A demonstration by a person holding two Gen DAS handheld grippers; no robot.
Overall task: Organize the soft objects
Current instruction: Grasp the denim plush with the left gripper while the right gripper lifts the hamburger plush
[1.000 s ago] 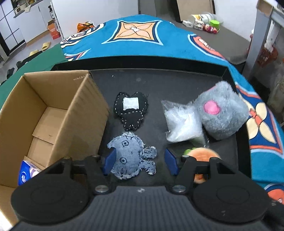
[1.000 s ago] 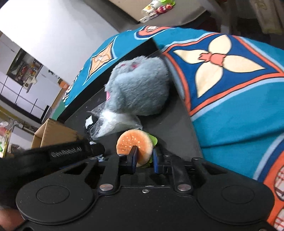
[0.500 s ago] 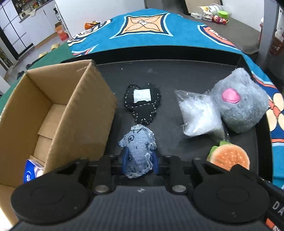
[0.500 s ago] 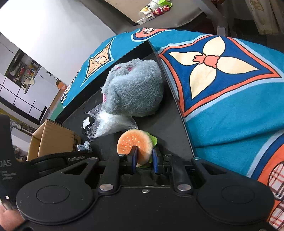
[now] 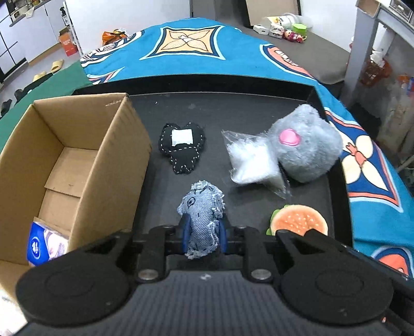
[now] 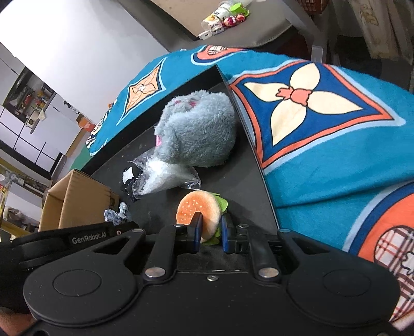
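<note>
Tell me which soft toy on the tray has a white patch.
The black stitched toy beside the cardboard box; the denim, grey and burger toys have none.

Bkgd: white wall [image 5: 129, 15] at rear — grey floor [image 5: 323, 59] beyond a patterned blue cloth [image 5: 186, 59]. White cabinets [image 5: 28, 38] seen far left; grey table leg [image 5: 362, 46] at right.

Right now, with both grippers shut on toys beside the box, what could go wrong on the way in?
1. The left gripper pinches only the lower part of the floppy denim toy; it might slip out or snag the cardboard box wall.
2. The right gripper clamps the burger plush near its edge, so it could twist free.
3. The two grippers sit close together and may collide when heading for the box.
</note>
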